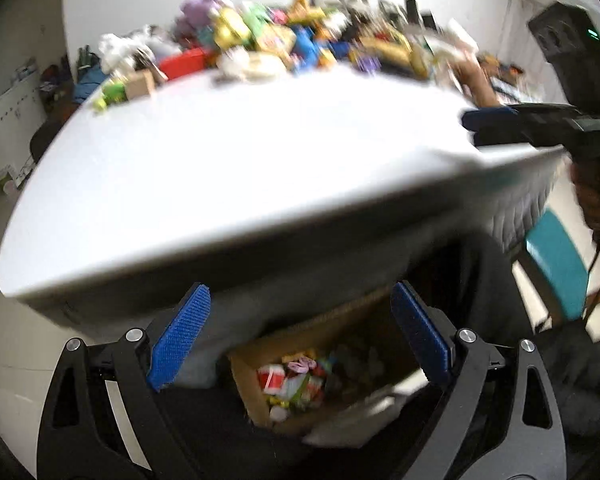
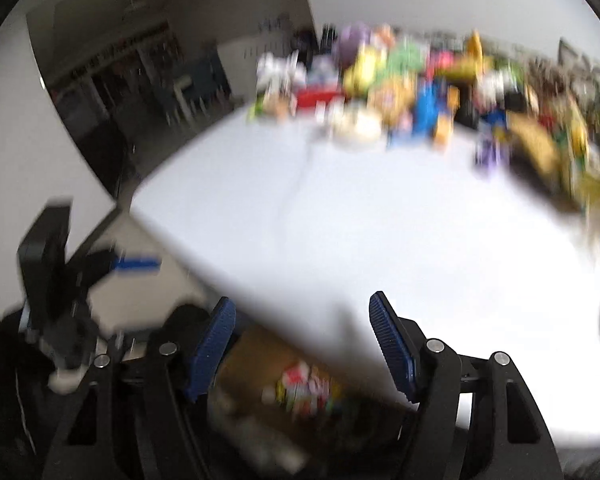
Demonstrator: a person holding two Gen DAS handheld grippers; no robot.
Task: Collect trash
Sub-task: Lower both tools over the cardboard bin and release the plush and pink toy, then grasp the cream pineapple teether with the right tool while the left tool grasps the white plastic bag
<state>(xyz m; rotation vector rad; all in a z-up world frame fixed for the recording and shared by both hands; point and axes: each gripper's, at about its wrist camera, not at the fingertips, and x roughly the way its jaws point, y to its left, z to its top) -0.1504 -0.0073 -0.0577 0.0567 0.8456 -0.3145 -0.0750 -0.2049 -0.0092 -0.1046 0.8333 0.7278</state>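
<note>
Below the near edge of the white table (image 1: 228, 168) stood one cardboard box (image 1: 260, 384), open at the top, with mixed colourful trash (image 1: 296, 384) already inside. The pieces in it were too blurred to count. The left gripper (image 1: 300, 336) hung above the box with its jaws wide apart and nothing between the blue pads (image 1: 180, 336). The right gripper (image 2: 304, 344) was also spread wide and empty, pointing over the table edge, with the box (image 2: 244, 360) partly visible under it. In the left view the right gripper appeared at the far right, level with the table top, held by a hand (image 1: 596, 200).

A large pile of toys and packets (image 1: 284, 44) lay along the far side of the table; both views were smeared by motion, so I could not count them or tell which were trash. One red container (image 1: 182, 63) stood out at the left of the pile.

I judged that the step in hand was to go for the next piece. To do it well, each claw should reach across the bare near part of the table, choose one light item at the edge of the pile, close on it firmly, and carry it low to the box without knocking the neighbours.
</note>
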